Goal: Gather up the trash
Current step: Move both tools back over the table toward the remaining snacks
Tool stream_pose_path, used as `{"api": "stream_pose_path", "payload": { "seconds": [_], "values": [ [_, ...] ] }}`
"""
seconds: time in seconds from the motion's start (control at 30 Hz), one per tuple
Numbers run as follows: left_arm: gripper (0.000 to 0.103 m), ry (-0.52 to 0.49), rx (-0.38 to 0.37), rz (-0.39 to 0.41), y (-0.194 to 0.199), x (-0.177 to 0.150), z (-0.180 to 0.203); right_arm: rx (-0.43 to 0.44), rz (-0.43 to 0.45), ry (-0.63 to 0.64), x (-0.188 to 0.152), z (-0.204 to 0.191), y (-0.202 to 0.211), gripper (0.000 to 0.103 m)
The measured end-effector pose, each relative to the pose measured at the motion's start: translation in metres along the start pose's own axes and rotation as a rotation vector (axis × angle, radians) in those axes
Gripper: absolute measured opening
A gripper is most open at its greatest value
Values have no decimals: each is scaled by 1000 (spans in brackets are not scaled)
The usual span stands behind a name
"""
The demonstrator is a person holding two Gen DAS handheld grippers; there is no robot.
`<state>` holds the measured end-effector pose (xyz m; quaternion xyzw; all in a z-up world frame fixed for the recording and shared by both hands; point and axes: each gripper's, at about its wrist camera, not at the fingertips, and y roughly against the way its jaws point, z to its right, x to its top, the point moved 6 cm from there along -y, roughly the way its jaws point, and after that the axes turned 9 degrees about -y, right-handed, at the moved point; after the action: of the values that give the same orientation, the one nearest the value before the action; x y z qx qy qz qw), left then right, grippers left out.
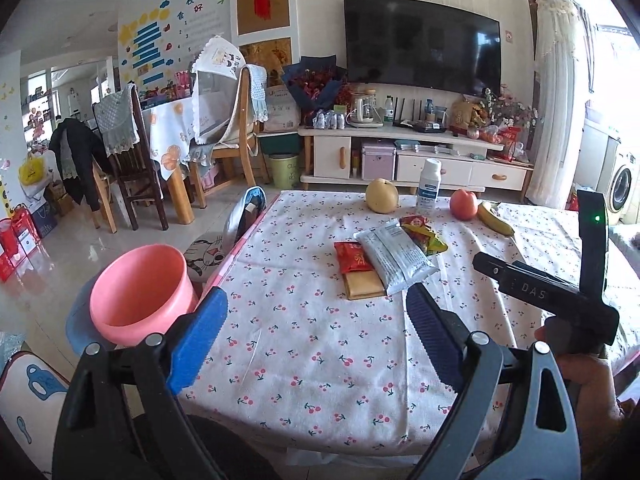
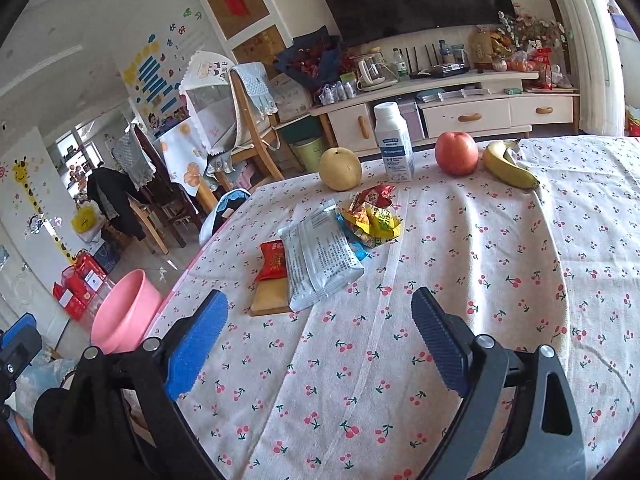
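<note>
Wrappers lie together mid-table: a silver-white packet [image 1: 394, 256] [image 2: 320, 258], a red packet [image 1: 352, 257] [image 2: 273, 261], a tan flat piece [image 1: 364, 286] [image 2: 272, 298] and crumpled yellow-red wrappers [image 1: 424, 234] [image 2: 370, 216]. A pink bucket [image 1: 140, 292] [image 2: 122, 314] stands off the table's left edge. My left gripper [image 1: 316, 316] hovers open over the near table, nothing between its blue pads. My right gripper [image 2: 320, 318] is open too, empty, just short of the tan piece. The right gripper's black body [image 1: 548, 296] shows in the left wrist view.
On the cherry-print tablecloth [image 1: 320, 360] [image 2: 440, 300] stand a pear [image 1: 382, 196] [image 2: 340, 170], a white bottle [image 1: 429, 188] [image 2: 394, 142], an apple [image 1: 464, 205] [image 2: 457, 154] and a banana [image 1: 494, 220] [image 2: 508, 168] at the far side. Chairs [image 1: 132, 160], a TV cabinet [image 1: 400, 156] and a green bin [image 1: 285, 170] stand beyond.
</note>
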<state>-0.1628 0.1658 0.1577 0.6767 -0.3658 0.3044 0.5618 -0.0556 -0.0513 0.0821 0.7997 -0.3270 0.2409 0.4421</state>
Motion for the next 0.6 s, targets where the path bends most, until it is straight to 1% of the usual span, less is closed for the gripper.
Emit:
{"api": "stream_pose_path", "payload": {
  "seconds": [0.17, 0.4, 0.5, 0.6],
  "values": [
    [91, -3, -29, -17, -5, -2, 7, 6, 0, 0, 2, -2, -3, 92],
    [91, 43, -62, -12, -17, 0, 2, -6, 6, 18, 3, -4, -6, 92],
    [91, 34, -72, -17, -31, 6, 3, -28, 16, 36, 10, -1, -9, 92],
    [91, 22, -81, -20, -49, 15, 3, -82, 31, 65, 19, 8, -13, 93]
  ]
}}
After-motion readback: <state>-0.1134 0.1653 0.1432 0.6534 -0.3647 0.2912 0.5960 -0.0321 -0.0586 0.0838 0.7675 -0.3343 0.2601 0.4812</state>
